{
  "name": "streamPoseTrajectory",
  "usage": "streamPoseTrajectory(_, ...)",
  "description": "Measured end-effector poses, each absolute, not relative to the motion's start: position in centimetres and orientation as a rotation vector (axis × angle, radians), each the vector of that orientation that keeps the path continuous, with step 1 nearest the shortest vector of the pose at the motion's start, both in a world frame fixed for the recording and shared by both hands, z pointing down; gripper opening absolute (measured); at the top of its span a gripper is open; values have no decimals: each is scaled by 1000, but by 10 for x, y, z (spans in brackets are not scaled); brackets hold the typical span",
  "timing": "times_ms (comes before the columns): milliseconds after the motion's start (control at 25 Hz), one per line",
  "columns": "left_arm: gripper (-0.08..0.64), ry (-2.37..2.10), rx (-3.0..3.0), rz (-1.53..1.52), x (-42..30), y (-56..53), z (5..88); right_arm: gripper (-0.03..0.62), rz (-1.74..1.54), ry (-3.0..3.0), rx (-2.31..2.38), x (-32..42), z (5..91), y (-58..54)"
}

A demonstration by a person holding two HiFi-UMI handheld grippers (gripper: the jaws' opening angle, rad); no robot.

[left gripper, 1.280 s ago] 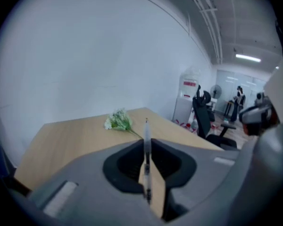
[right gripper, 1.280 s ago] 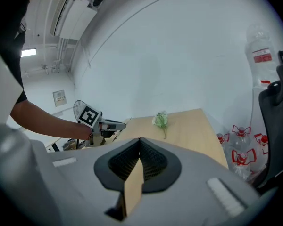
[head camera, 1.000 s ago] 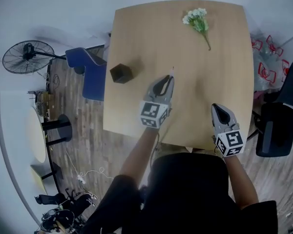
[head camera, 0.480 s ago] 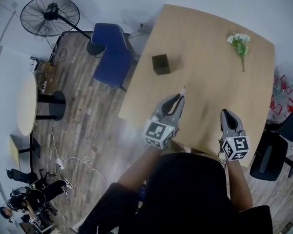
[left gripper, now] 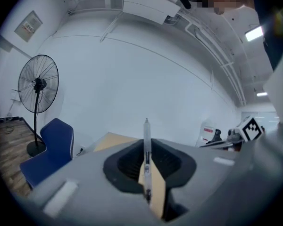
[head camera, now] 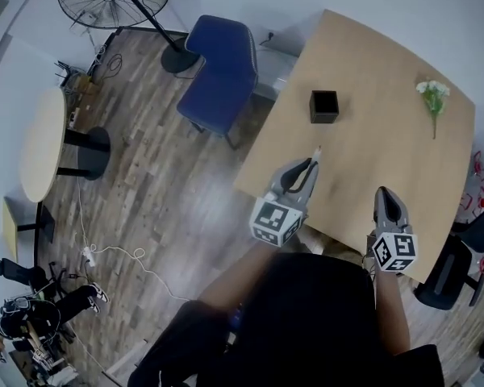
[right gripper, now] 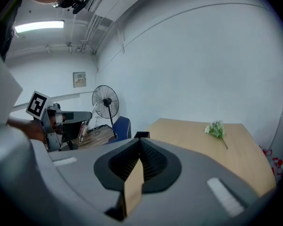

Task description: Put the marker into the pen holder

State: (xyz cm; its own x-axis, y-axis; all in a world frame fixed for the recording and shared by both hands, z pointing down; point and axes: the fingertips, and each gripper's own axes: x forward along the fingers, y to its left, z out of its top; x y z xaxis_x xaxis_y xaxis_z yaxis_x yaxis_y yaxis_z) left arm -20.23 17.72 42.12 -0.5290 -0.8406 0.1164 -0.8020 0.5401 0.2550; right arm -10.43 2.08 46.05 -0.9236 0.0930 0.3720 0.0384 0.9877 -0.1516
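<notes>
The marker (left gripper: 146,142) is being gripped in the left gripper (head camera: 309,166), not yet brought to the pen holder (head camera: 323,106), while the right gripper (head camera: 385,194) is being held closed and empty

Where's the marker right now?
Head view: the marker is clamped in the left gripper, over the table near its left edge, short of the black pen holder.

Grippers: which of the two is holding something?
The left gripper, clamped on the marker that sticks out past its jaws; the right gripper is shut on nothing.
</notes>
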Motion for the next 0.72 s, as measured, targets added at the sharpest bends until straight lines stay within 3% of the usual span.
streamPoseTrajectory(320, 49, -2595, 1390, -234, -230, 231, 409, 2, 181, -2747, -107, -143, 452, 81)
streamPoseTrajectory(720, 50, -2636, 1253, -251, -257, 230, 409, 2, 224, -2792, -147, -186, 438, 49)
